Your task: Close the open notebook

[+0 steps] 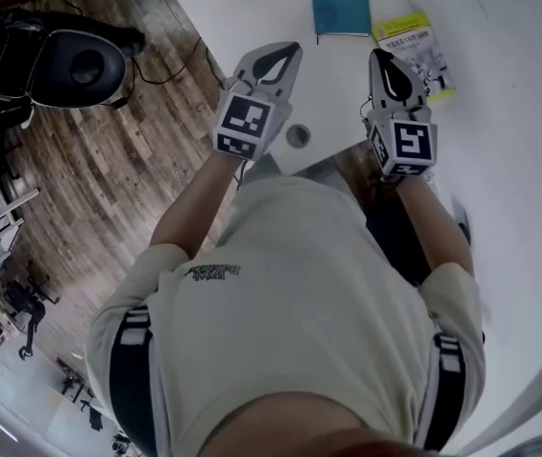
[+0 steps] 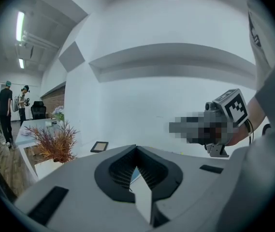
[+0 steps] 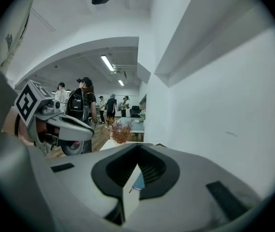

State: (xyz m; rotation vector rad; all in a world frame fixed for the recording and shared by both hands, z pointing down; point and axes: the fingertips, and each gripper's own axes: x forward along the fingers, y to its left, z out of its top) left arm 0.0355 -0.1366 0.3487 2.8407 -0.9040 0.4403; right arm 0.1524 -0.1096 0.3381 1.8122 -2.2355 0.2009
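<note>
teal notebook (image 1: 339,3) lies closed on the far part of the white worktop (image 1: 499,160) in the head view, a yellow book (image 1: 413,46) just right of it, left tongs (image 1: 285,57) and right tongs (image 1: 385,65) over the near edge. the left gripper view shows the left tongs pressed together on nothing. the right gripper view shows the right tongs together too, empty.

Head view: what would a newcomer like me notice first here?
The left gripper and right gripper, each with a black-and-white marker cube, are held side by side at the near edge of the white table, jaws together and empty. Beyond them lie a closed teal notebook and a yellow-green book.
</note>
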